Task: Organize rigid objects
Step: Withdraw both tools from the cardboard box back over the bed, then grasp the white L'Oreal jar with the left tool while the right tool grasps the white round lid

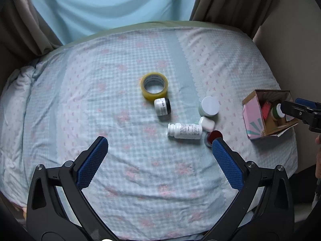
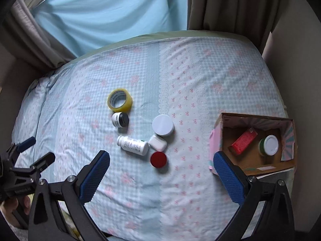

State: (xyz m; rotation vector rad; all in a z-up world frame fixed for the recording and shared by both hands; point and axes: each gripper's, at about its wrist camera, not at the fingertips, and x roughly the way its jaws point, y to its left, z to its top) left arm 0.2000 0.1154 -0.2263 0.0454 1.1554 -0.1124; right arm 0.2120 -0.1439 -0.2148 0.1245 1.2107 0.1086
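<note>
Six items lie mid-bed; the pill bottle (image 2: 133, 145) lies crosswise (neck leftward) ahead of the right gripper (image 2: 161, 169), nearer than the left gripper (image 1: 160, 153); both jaws apart, empty.

Soft, dim daylight filters through the pale blue curtain (image 2: 112, 14) at the far side of the bed (image 2: 140, 180), leaving both fisheye views cool and flat. Shadows are faint: small dark smudges sit under the tape roll (image 2: 119, 100) and the bottles near it. No glare shows. Straight lines bow outward, and black corners ring each view. The right wrist view is slightly smeared nearest the camera, and the bedsheet pattern there is blurred.
</note>
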